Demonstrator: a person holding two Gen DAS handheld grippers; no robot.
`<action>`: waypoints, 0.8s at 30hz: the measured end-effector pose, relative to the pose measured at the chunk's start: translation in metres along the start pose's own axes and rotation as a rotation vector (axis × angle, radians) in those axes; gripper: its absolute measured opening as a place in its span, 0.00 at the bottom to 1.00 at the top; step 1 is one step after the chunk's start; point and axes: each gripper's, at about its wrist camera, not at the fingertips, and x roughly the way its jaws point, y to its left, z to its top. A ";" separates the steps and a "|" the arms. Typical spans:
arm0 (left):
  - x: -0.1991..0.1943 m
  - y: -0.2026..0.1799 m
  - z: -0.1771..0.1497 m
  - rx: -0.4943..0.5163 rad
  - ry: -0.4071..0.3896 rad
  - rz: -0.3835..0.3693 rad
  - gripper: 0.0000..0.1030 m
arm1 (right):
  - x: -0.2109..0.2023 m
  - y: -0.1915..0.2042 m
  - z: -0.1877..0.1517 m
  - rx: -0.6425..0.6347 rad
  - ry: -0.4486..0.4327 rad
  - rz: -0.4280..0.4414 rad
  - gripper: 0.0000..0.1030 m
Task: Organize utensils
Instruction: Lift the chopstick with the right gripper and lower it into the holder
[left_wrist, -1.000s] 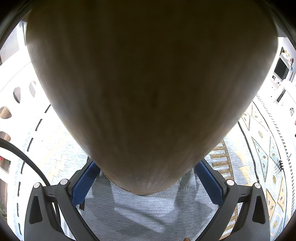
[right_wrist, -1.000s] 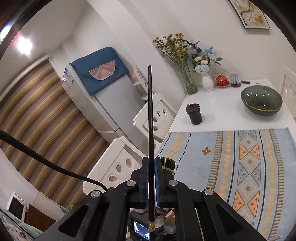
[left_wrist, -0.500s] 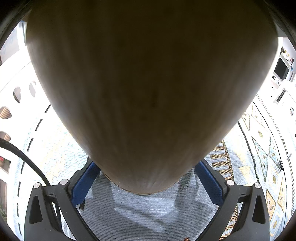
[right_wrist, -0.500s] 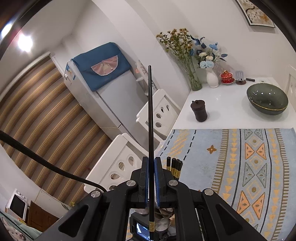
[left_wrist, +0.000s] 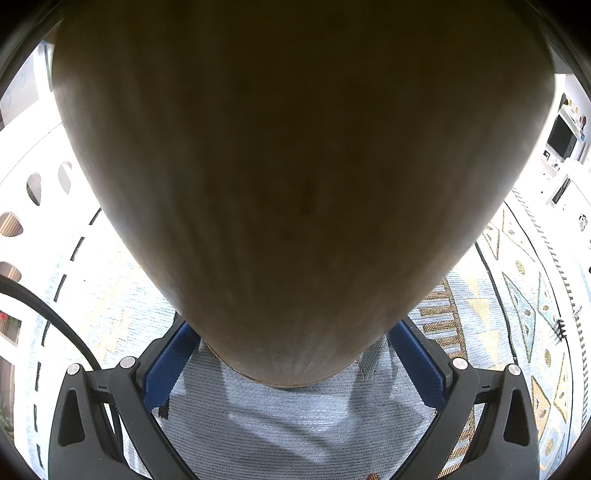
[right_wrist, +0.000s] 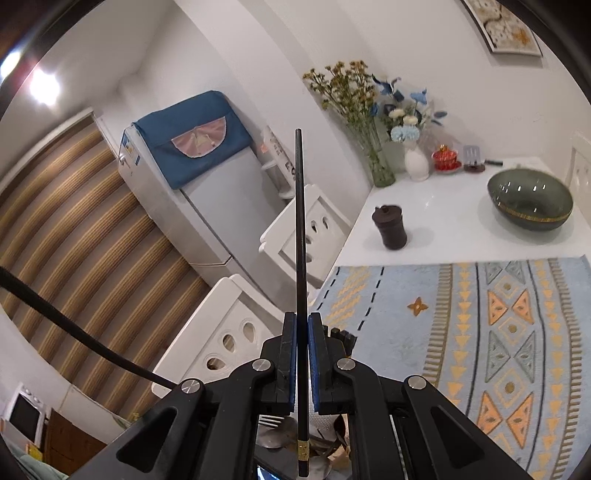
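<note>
A rounded wooden holder (left_wrist: 303, 184) fills most of the left wrist view. My left gripper (left_wrist: 291, 332) has its blue pads (left_wrist: 173, 354) against the holder's two sides, shut on it, above the patterned mat (left_wrist: 295, 424). In the right wrist view my right gripper (right_wrist: 302, 321) is shut on a black chopstick (right_wrist: 300, 221) that stands upright, with a gold band near its lower end. Just below the fingers show the tops of several other black chopsticks (right_wrist: 343, 334), a fork (right_wrist: 271, 421) and a spoon (right_wrist: 273, 439); what holds them is hidden by the gripper.
A blue and orange patterned mat (right_wrist: 480, 325) covers the near part of the white table (right_wrist: 443, 221). On the table stand a dark lidded jar (right_wrist: 389, 230), a green bowl (right_wrist: 530, 201) and flower vases (right_wrist: 380, 170). White chairs (right_wrist: 229, 332) line the table's left edge.
My right gripper has sunk and moved forward with the chopstick; the tops of the other chopsticks have come into view beside its fingers. The left gripper and wooden holder have not moved.
</note>
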 end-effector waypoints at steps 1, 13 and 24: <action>0.000 0.000 0.000 0.000 0.000 0.000 1.00 | 0.003 -0.002 -0.001 0.003 0.005 -0.002 0.05; -0.001 -0.001 0.001 -0.001 0.000 0.000 0.99 | 0.042 0.019 -0.019 -0.101 -0.022 -0.176 0.05; -0.002 0.000 0.001 -0.005 0.000 -0.006 0.99 | 0.053 0.021 -0.052 -0.184 0.037 -0.244 0.05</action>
